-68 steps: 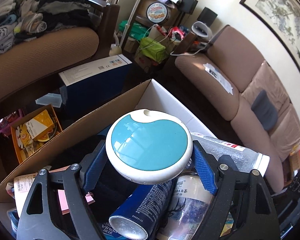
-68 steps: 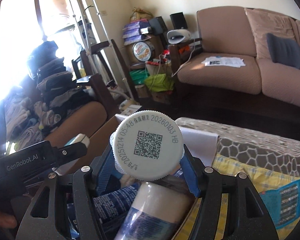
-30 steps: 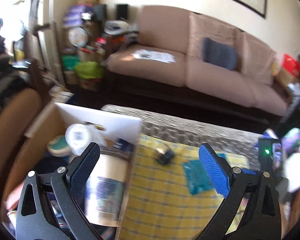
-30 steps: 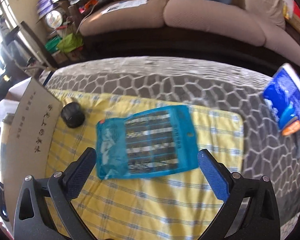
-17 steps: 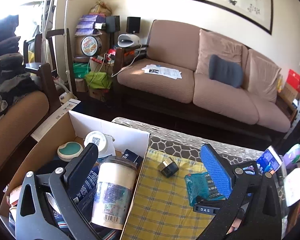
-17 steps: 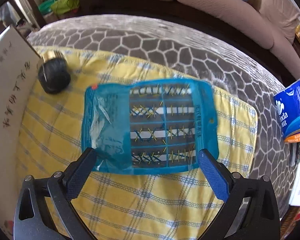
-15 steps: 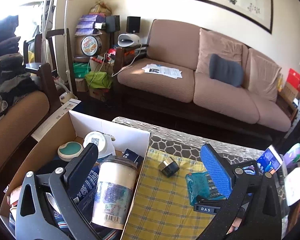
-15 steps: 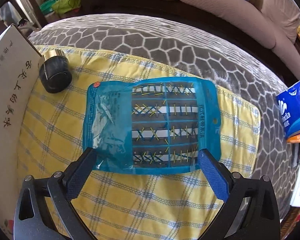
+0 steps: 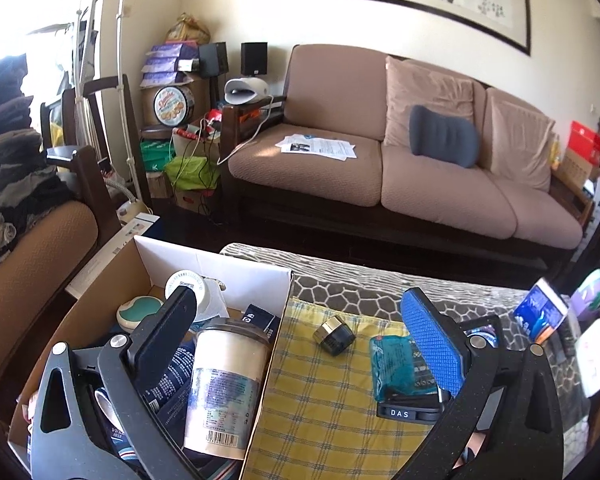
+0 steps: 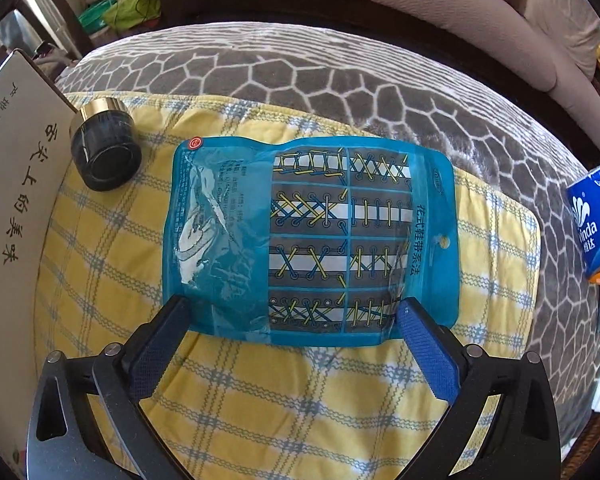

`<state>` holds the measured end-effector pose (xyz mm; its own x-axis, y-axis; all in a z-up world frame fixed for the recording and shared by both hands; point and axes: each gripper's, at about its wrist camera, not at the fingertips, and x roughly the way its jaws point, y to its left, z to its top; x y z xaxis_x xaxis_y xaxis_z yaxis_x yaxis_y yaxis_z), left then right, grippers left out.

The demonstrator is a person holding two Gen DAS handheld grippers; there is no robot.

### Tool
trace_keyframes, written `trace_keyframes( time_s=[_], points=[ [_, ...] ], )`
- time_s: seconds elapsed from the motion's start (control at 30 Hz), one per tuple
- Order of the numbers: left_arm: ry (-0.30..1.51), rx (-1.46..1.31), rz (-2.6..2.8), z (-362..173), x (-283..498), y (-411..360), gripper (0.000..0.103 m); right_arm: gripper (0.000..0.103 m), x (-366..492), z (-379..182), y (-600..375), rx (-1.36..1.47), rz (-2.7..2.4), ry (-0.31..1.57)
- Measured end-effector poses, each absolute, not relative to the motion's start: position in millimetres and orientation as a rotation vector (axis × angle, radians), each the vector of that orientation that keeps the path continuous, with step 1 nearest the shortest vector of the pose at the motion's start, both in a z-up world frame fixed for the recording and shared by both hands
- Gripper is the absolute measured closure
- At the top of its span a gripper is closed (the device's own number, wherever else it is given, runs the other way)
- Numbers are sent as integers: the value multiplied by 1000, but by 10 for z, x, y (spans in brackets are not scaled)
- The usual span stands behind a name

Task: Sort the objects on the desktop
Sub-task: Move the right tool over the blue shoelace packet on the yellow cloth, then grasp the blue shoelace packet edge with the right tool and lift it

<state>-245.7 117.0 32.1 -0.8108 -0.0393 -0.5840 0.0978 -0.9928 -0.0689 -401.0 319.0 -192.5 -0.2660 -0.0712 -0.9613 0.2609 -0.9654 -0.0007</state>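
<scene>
Blue-padded right tongs (image 10: 292,316) agape at packet (image 10: 312,236)

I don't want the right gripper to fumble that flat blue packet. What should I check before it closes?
1. Right gripper open wide: ok.
2. Fingertips astride the flat blue shoelace packet: ok, both at its near edge.
3. Pads low enough to catch the thin edge: cannot tell.
4. Yellow checked cloth clear of the pinch: cannot tell; it lies directly under the packet.
5. Small black jar with gold rim out of the way: ok, apart at the packet's left.
6. Room in the cardboard box: not ok, crowded.
</scene>
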Motion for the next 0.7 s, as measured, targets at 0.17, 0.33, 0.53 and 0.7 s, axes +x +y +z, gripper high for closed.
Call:
trace_keyframes(
  time_s=[0.17, 0.33, 0.53, 0.7],
  points=[
    [136, 937, -2927, 320, -2446, 1194, 0, 1, -3965, -1893, 3191, 1742, -2328, 242],
    [164, 952, -2945, 321, -2448, 1184, 0, 37, -3904, -1779, 3215, 1693, -2335, 221],
    [161, 956, -2941, 308, -2453, 1178, 0, 99, -3898, -1726, 3474, 1699, -2286, 6],
    [160, 976, -2939, 278, -2470, 1178, 0, 71, -3905, -1574, 3510, 1665, -2361, -13]
  ],
)
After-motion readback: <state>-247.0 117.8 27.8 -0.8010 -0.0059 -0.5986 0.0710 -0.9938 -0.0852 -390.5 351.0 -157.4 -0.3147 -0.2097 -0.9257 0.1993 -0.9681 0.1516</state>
